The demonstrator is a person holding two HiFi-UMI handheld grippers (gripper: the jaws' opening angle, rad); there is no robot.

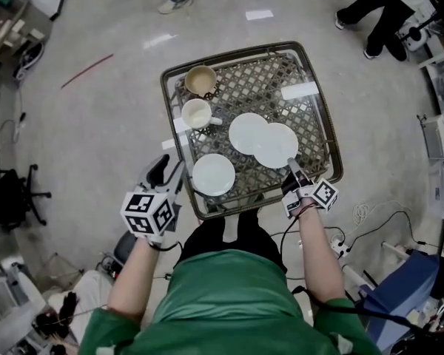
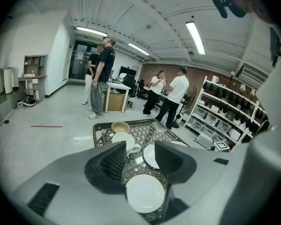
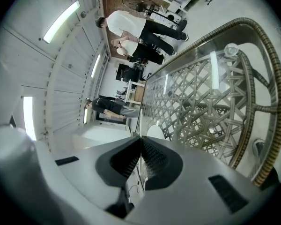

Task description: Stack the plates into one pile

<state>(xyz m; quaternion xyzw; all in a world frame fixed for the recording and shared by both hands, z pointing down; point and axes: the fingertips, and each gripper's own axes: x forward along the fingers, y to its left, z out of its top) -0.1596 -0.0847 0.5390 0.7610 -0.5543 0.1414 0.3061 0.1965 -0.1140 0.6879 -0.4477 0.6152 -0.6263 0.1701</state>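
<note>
Three white plates lie on a wicker-lattice table with a glass top (image 1: pixel 322 109). My right gripper (image 1: pixel 291 167) is shut on the near rim of the right plate (image 1: pixel 277 145), which overlaps the edge of the middle plate (image 1: pixel 246 130). In the right gripper view the jaws (image 3: pixel 140 156) are pressed together on a thin white edge, above the lattice (image 3: pixel 210 111). The third plate (image 1: pixel 213 174) sits at the near left. My left gripper (image 1: pixel 166 174) hovers open just left of it, off the table's edge. The left gripper view shows that plate (image 2: pixel 145 193) below its spread jaws (image 2: pixel 140 161).
A tan cup (image 1: pixel 200 80) and a white mug (image 1: pixel 197 113) stand at the table's far left. People stand beyond the table (image 1: pixel 385 9). An office chair (image 1: pixel 15 198) is on the left, and cables and a power strip (image 1: pixel 340 246) lie on the floor at the right.
</note>
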